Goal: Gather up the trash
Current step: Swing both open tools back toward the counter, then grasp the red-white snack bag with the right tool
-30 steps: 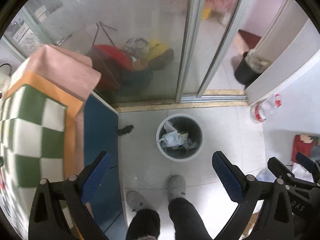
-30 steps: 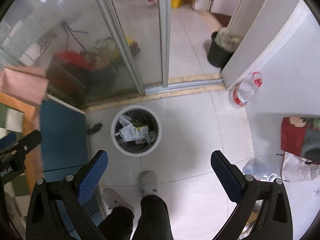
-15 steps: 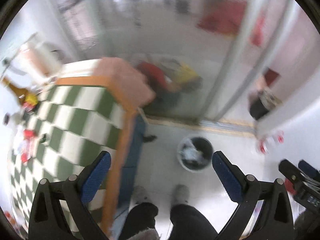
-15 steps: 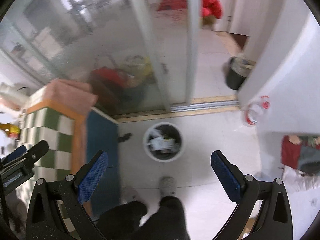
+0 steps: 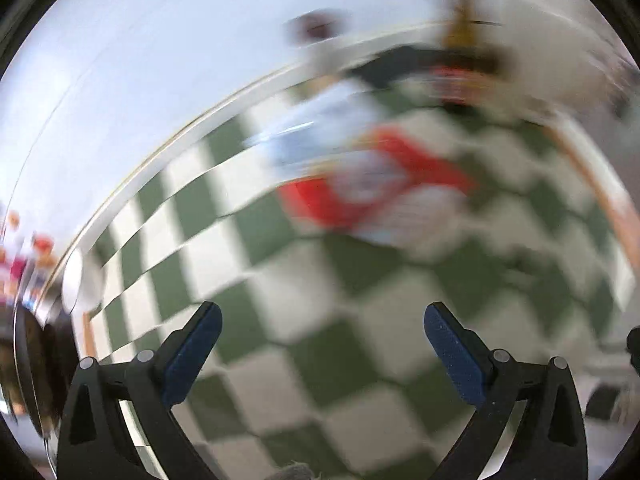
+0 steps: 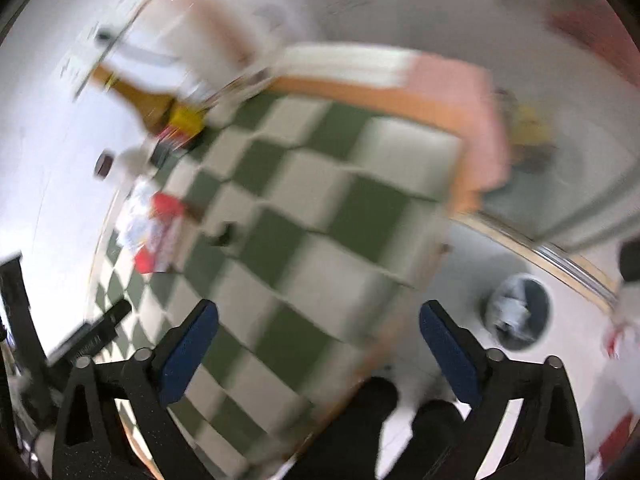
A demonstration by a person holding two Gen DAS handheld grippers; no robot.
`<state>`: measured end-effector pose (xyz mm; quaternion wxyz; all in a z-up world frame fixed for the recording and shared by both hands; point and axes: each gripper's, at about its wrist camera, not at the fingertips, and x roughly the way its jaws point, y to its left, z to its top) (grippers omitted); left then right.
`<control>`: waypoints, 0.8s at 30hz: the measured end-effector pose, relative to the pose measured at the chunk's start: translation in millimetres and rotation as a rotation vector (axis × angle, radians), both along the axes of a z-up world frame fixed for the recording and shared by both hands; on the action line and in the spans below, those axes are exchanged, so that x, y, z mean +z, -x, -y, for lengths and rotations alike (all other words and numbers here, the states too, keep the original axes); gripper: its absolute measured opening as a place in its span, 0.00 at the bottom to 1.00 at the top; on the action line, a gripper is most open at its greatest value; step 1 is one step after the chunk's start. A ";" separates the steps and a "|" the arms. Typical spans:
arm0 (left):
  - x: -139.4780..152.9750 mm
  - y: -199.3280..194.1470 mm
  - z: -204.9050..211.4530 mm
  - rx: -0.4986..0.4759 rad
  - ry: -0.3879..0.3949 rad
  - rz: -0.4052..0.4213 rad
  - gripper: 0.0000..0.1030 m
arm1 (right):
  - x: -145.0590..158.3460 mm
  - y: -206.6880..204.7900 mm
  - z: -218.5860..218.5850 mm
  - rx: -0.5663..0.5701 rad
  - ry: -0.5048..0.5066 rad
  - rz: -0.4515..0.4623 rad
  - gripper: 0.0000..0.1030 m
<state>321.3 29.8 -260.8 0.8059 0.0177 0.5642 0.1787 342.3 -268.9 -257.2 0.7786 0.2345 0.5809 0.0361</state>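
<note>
Checkered table: blurred wrapper beyond left gripper.

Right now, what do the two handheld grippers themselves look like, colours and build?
Both look alike. The left gripper and right gripper each have two matte black plastic arms with triangular cut-outs and round silver pivot bolts. Their fingers carry flat blue pads with a slightly grainy surface. No cables or sleeves show. The side of the left gripper in the right view is too blurred to read.

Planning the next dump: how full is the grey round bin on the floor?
Partly full: the grey round bin holds crumpled pale trash below its rim; blur hides more.
</note>
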 end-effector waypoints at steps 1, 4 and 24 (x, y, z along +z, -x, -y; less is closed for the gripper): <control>-7.1 -2.3 -25.3 0.048 0.001 -0.009 1.00 | 0.0 0.0 0.0 0.000 0.000 0.000 0.86; -24.9 -5.5 -80.2 0.155 0.021 -0.035 1.00 | -36.2 -65.7 -69.5 0.057 0.014 -0.060 0.70; -84.6 -98.2 -170.6 0.200 0.400 -0.013 1.00 | -39.2 -175.1 -195.9 0.282 0.089 0.052 0.20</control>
